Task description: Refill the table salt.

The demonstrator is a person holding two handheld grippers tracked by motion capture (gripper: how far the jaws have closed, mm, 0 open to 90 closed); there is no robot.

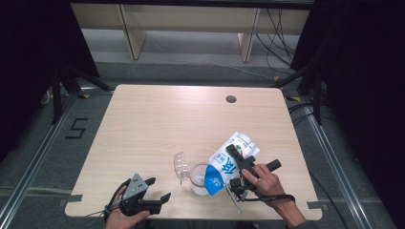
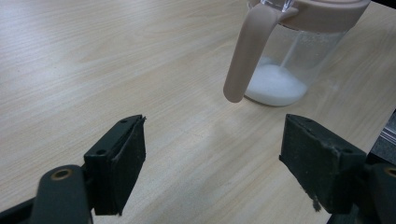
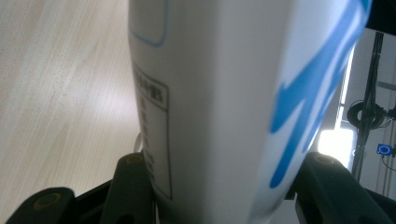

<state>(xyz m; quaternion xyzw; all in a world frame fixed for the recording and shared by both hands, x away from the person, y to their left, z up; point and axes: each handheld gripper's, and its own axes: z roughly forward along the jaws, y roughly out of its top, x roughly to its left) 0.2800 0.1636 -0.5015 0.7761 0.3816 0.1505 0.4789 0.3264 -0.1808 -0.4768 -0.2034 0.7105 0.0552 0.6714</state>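
Note:
A white pouch with blue print (image 1: pixel 223 168) is tipped mouth-down over a clear jug (image 1: pixel 197 180) near the table's front edge. My right gripper (image 1: pixel 237 157) is shut on the pouch, which sits squeezed between the jaws in the right gripper view (image 3: pixel 219 93). The jug (image 2: pixel 299 51) has a pink lid rim and a pink handle (image 2: pixel 245 51); white grains (image 2: pixel 275 86) lie in its bottom and a thin stream falls into them. Its clear flip lid (image 1: pixel 180 165) stands open to the left. My left gripper (image 1: pixel 158 189) rests open and empty at the front left, its jaws pointing toward the jug.
The light wooden table (image 1: pixel 157 119) has a round cable hole (image 1: pixel 231 99) at the back right. Floor rails and black stands flank the table, and wooden furniture legs stand behind it.

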